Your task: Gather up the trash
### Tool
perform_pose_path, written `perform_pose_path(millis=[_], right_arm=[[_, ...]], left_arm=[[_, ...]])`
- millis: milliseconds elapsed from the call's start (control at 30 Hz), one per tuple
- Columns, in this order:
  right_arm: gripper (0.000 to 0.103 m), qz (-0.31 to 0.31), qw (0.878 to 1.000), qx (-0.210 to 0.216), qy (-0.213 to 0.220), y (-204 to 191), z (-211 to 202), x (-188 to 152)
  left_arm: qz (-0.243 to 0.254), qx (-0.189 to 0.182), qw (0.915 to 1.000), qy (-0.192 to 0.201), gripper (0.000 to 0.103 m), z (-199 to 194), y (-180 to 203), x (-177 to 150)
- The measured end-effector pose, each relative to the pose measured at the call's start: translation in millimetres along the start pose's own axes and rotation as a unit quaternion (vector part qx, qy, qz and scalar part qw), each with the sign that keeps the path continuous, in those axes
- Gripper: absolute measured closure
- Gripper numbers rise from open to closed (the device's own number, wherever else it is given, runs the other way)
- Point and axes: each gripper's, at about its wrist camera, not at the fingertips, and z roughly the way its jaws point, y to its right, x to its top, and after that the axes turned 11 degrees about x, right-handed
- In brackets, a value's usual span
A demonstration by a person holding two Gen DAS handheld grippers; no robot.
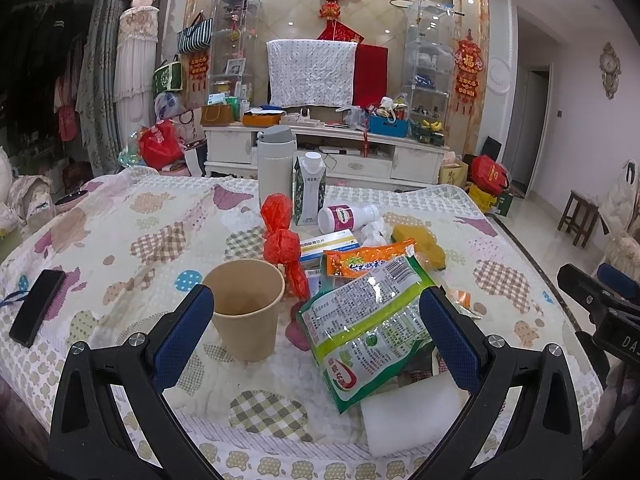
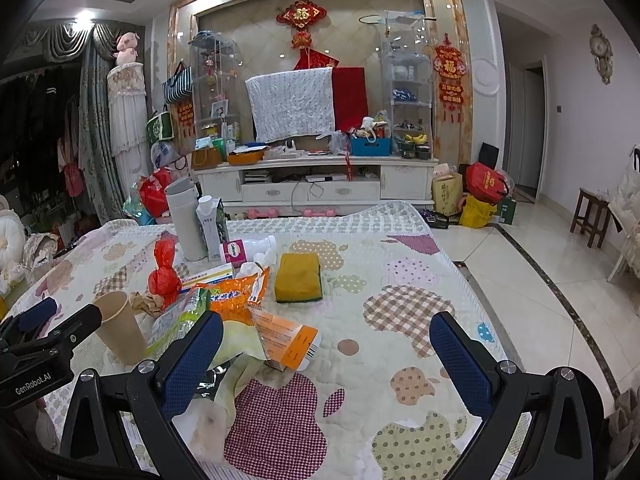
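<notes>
Left claw (image 1: pixel 316 328) jaws wide apart, nothing gripped, hovering over the quilted surface (image 1: pixel 120 248). Between its fingers sit the brown paper cup (image 1: pixel 247 308), upright, and the green snack wrapper (image 1: pixel 372 320), lying flat with its far end near the right finger. Wrapper's lower corner overlaps a white foam pad (image 1: pixel 412 416); pad's near edge cut off by the claw frame. Behind the cup: crumpled red plastic bag (image 1: pixel 282 240), then an orange wrapper (image 1: pixel 368 258) partly under the green one. A medicine box (image 1: pixel 328 242) is mostly hidden by both; text unreadable. Further back a white bottle (image 1: pixel 348 216) on its side, crumpled tissue (image 1: pixel 374 232) beside it, yellow sponge (image 1: pixel 420 246), milk carton (image 1: pixel 310 188) and white thermos (image 1: pixel 274 164) upright. Black phone (image 1: pixel 36 306) well apart at left edge.

Right claw (image 2: pixel 326 344) also spread apart, empty, over bare quilt. An orange sachet (image 2: pixel 288 340) lies just beside its left finger; a pale yellowish wrapper (image 2: pixel 240 344) under it is partly blocked by that finger, kind unclear. Left claw's body intrudes at the left edge, covering part of the cup. Dark shiny scrap under the finger too hidden to identify.
</notes>
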Motion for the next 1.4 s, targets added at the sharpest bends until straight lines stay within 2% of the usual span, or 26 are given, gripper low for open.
perform_pose_path(millis=[1400], right_arm=[[0.000,-0.005,0.999,0.023,-0.034,-6,19,-9]], left_arm=[[-0.014,0.011,0.9995,-0.025,0.001,16,-16,-4]])
